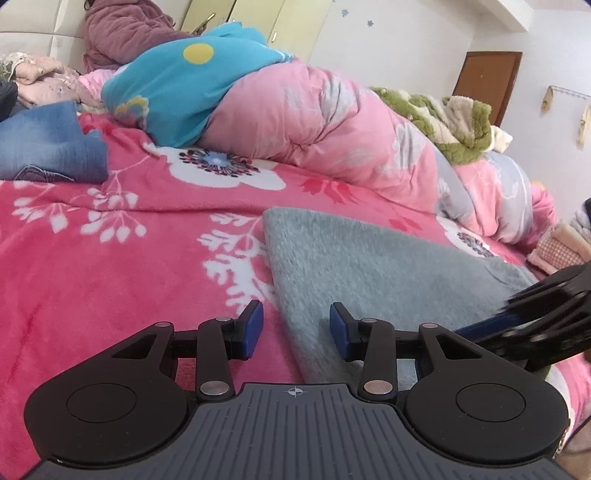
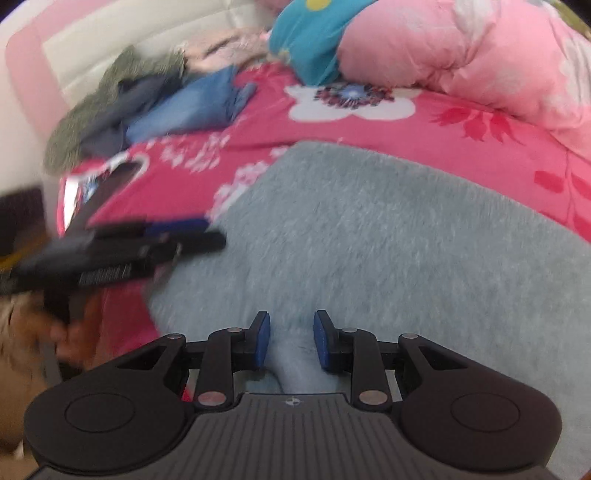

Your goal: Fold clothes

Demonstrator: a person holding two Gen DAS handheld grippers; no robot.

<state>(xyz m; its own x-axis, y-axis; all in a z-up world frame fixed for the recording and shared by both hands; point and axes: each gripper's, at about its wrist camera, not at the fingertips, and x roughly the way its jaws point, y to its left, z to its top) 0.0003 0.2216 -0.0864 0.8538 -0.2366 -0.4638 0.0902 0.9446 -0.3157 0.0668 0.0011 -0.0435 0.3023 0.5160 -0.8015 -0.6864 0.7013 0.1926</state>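
A grey fuzzy garment (image 1: 369,266) (image 2: 369,240) lies flat on the pink floral bedspread (image 1: 110,258) (image 2: 461,122). My left gripper (image 1: 296,328) hovers low over the garment's near left edge, which runs between its blue pads (image 1: 255,328); the jaws stand apart and press nothing. My right gripper (image 2: 291,341) is over the near middle of the garment, pads apart, with a soft ridge of grey cloth beneath the gap and not pinched. Each gripper shows blurred in the other's view: the right gripper (image 1: 487,315) and the left gripper (image 2: 199,232).
Folded blue jeans (image 1: 48,147) (image 2: 192,107) lie at the back left beside an olive knit (image 2: 110,96). A bulky pink quilt (image 1: 314,118) and turquoise cover (image 1: 177,85) fill the back. A person in a mauve jacket (image 1: 118,33) sits beyond. Folded cloths (image 1: 561,240) lie far right.
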